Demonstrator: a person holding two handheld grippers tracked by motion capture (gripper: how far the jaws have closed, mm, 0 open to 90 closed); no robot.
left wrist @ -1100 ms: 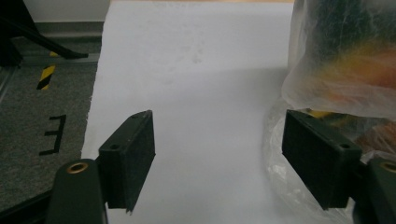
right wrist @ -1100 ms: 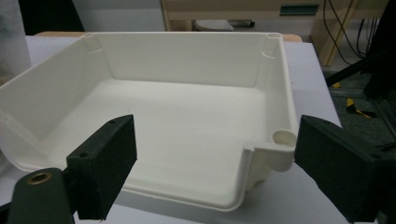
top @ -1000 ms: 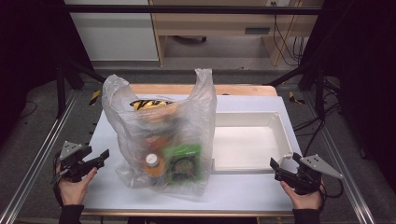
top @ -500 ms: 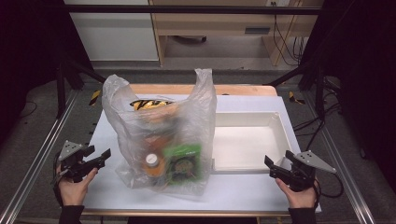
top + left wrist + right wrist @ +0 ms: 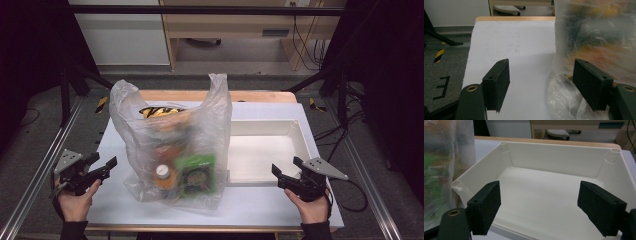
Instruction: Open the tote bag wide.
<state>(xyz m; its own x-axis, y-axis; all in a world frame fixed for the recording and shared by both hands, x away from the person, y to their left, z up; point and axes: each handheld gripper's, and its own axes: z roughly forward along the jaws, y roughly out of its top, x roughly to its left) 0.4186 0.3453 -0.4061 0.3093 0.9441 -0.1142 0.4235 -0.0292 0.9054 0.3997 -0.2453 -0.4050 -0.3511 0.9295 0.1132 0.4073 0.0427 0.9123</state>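
A clear plastic bag (image 5: pixel 172 140) stands in the middle of the white table (image 5: pixel 250 207), holding a green packet (image 5: pixel 197 175), an orange bottle with a white cap (image 5: pixel 162 172) and a yellow snack pack (image 5: pixel 160 111). My left gripper (image 5: pixel 111 164) is open at the table's left edge, just left of the bag (image 5: pixel 594 45). My right gripper (image 5: pixel 277 175) is open at the near right, its jaws pointing into the white tray (image 5: pixel 295 131), which holds nothing (image 5: pixel 554 165).
A wooden strip (image 5: pixel 250 96) runs along the table's far edge. Metal rails (image 5: pixel 30 190) flank both sides. A cabinet (image 5: pixel 125 35) and a wooden desk (image 5: pixel 240 25) stand beyond on the floor. Bare table surface lies left of the bag (image 5: pixel 519 50).
My right gripper has moved left and slightly forward, towards the tray's near edge. The left gripper and the bag have stayed put.
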